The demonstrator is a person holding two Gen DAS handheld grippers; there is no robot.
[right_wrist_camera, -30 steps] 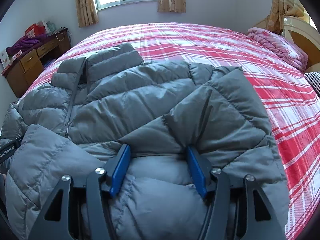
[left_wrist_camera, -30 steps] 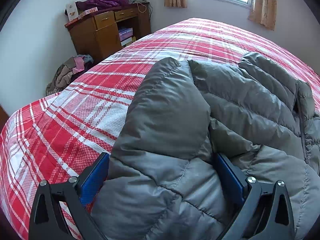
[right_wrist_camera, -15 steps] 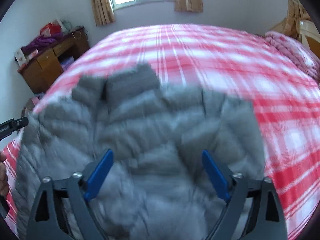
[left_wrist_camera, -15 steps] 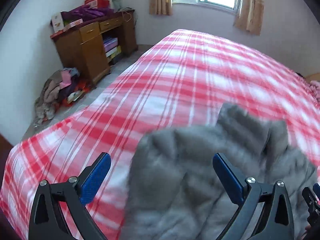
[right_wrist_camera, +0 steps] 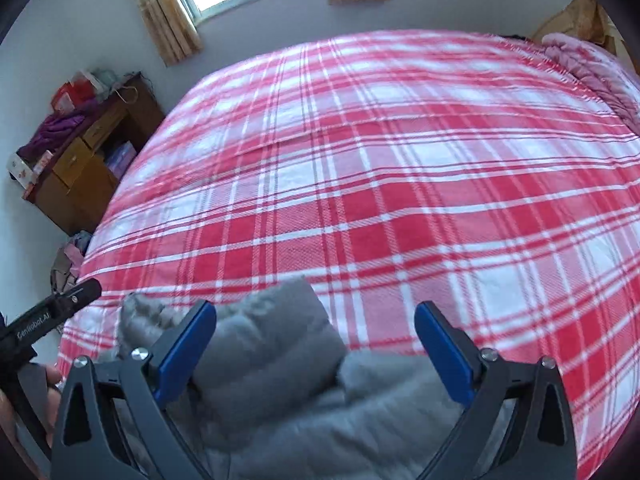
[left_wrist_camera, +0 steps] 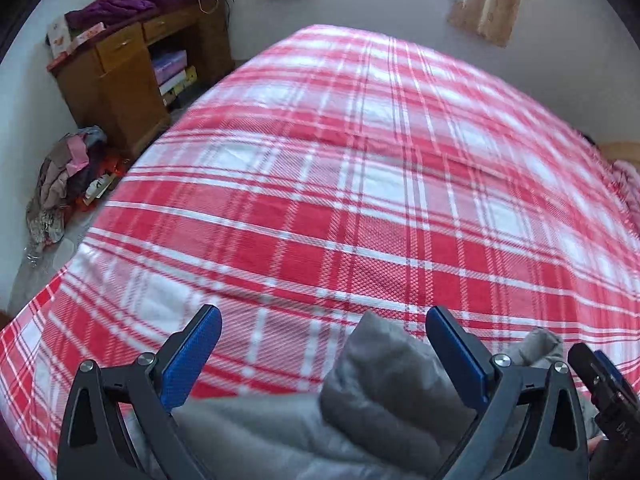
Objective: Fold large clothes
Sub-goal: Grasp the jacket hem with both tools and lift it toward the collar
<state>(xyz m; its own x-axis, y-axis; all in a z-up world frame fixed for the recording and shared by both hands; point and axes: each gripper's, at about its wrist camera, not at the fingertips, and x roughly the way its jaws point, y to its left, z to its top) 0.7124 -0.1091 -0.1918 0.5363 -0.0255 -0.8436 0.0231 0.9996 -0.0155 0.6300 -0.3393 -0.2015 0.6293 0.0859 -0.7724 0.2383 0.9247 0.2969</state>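
The left hand-held gripper (left_wrist_camera: 324, 344) hangs over the near edge of a bed (left_wrist_camera: 360, 184), its blue-padded fingers (left_wrist_camera: 192, 356) spread wide apart and clamped on nothing. The grey down jacket (left_wrist_camera: 376, 380) is bunched low in its view, a puffy fold rising between the fingers and nearer the right-hand one, whether touching it cannot be told. The right hand-held gripper (right_wrist_camera: 316, 340) is likewise agape, with a quilted lump of the same jacket (right_wrist_camera: 272, 340) lying against or just behind its left finger (right_wrist_camera: 184, 348). The garment sits heaped at the near edge of the red-and-white plaid bedspread (right_wrist_camera: 380, 184), below and slightly ahead of both tools, and most of its bulk is hidden under them, so its long axis cannot be made out. Each tool shows at the edge of the other's view, the two close side by side, neither clearly nearer the cloth. Judging from the heap, the next move calls for a fresh grip on an edge to spread or double the jacket toward the open bedspread beyond. A wooden desk (left_wrist_camera: 132, 60) piled with purple clothing (left_wrist_camera: 116, 4) holds boxes (left_wrist_camera: 172, 72) in its open compartment; more clothes (left_wrist_camera: 68, 176) lie on the floor beside it.
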